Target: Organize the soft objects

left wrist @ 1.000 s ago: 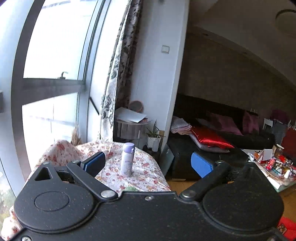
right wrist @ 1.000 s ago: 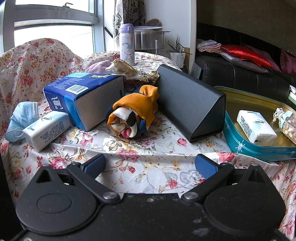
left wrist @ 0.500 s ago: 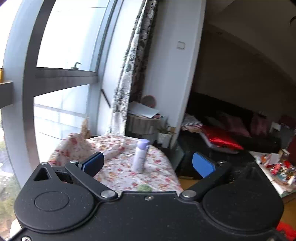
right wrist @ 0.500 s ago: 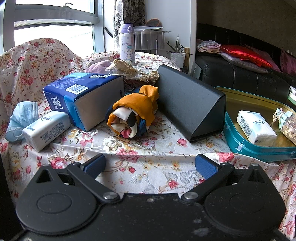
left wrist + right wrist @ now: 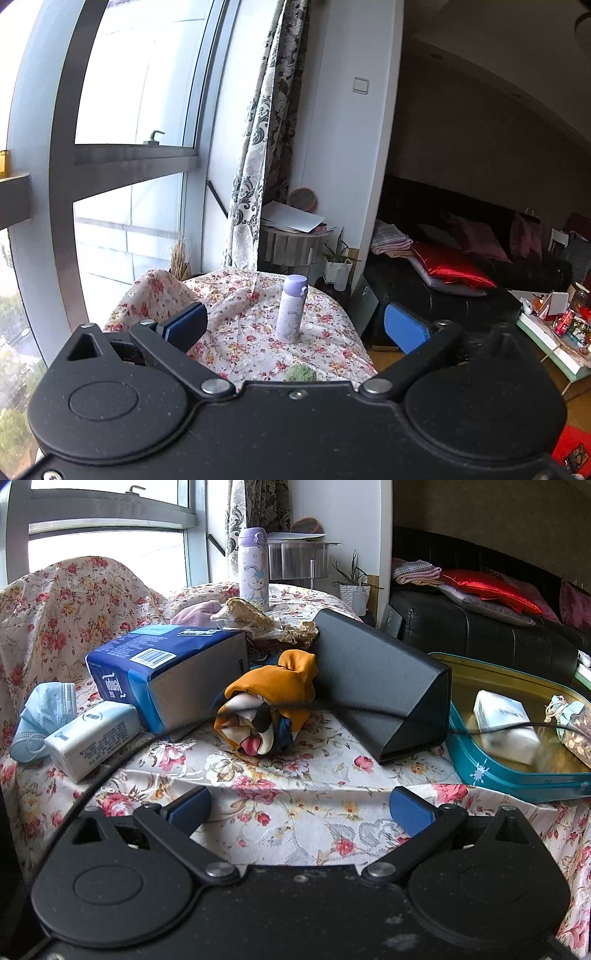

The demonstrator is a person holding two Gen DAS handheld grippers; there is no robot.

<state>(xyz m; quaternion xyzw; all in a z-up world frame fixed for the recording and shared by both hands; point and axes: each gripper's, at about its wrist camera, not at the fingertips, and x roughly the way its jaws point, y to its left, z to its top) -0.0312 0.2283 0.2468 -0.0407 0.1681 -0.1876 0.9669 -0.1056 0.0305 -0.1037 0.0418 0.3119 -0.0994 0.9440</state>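
In the right wrist view a knotted orange and patterned scarf (image 5: 267, 709) lies mid-table between a blue tissue pack (image 5: 166, 672) and a black triangular case (image 5: 376, 679). A small white tissue packet (image 5: 92, 738) and a light blue face mask (image 5: 40, 709) sit at the left. A teal tin (image 5: 517, 775) at the right holds a tissue packet (image 5: 504, 723) and a small pouch (image 5: 572, 727). My right gripper (image 5: 299, 808) is open near the table's front edge, holding nothing. My left gripper (image 5: 295, 325) is open and raised high, pointing over the table's far end.
A lilac bottle (image 5: 291, 310) (image 5: 253, 568) stands at the table's far end. A thin black cable (image 5: 332, 707) crosses in front of the scarf. A green fuzzy thing (image 5: 301, 373) peeks above the left gripper body. Window, curtain (image 5: 255, 147) and dark sofa (image 5: 480, 280) lie beyond.
The left gripper has kept tilting up, so the bottle and table sit lower and farther in its view. A black cable has come into the right view. The right gripper is still.
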